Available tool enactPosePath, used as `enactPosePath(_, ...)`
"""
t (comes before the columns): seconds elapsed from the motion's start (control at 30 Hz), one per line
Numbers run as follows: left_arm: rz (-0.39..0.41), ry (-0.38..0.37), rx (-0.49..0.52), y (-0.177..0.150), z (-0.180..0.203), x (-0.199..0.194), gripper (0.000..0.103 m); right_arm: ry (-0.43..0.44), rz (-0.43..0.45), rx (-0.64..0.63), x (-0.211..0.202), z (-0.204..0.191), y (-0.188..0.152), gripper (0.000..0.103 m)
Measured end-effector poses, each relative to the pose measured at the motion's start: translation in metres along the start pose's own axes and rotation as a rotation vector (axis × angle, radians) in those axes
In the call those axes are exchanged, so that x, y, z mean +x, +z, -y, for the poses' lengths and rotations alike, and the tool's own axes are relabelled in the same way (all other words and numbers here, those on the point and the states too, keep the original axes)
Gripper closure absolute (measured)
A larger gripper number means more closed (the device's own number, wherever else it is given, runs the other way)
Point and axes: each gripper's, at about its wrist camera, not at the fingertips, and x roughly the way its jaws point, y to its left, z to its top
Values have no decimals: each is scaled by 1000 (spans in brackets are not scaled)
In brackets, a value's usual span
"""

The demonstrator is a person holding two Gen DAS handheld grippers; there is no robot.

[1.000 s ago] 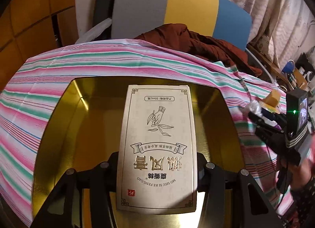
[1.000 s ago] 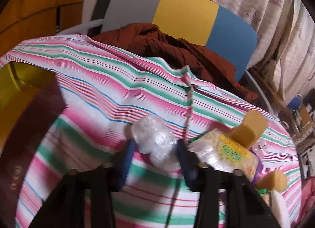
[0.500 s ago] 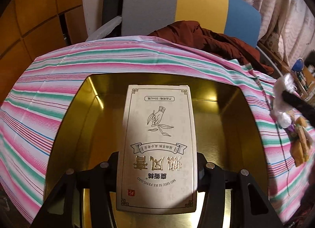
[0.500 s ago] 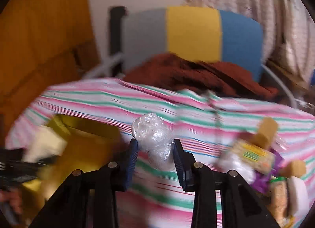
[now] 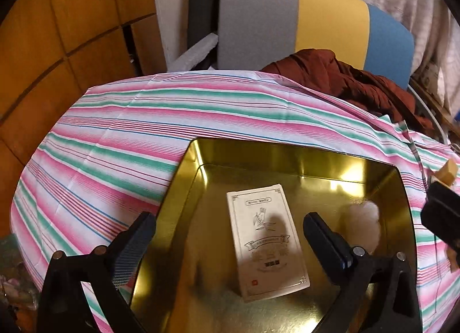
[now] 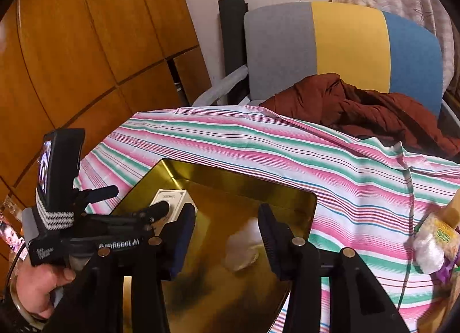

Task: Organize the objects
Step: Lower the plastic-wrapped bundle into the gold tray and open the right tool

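Left gripper (image 5: 230, 228): jaws spread wide, nothing between them; held above the tin, fingers either side of the box without touching it.
Right gripper (image 6: 227, 229): jaws spread, empty; held over the right part of the tin, above the wrap.
Box (image 5: 267, 238): white carton with printed label, lying flat on the tin floor, near the middle, slightly skewed; its far end shows at (image 6: 169, 200) in the right wrist view.
Wrap (image 6: 243, 248): crumpled clear plastic ball, blurred, resting on the tin floor to the right of the box, apart from it; seen at (image 5: 365, 218).
Tin (image 5: 184, 189): shallow gold tray with raised rim, sitting on the cloth.
Cloth (image 5: 120, 137): pink, green and white stripes, covering the table.
Snacks (image 6: 437, 235): packets piled on the cloth to the right of the tin, well apart from it.
Garment (image 6: 359, 103): rust-brown, heaped beyond the far table edge.
Chair (image 5: 316, 22): grey, yellow and blue back, behind the garment.
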Motion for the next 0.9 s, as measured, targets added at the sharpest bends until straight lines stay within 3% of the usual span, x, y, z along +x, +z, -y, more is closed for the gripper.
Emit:
enactPosePath(0.27,2,-48,-5,-13,19,-16,0,-38,38,49,-26,13,-16,57)
enactPosePath(0.63,-10,-157,110,-31,82,-31,0,-123,50,128,-61,52,-47,57)
enactPosePath(0.9,2,-240,227,-47,135,-53,0,-223,27,234,-89,108,-87,57)
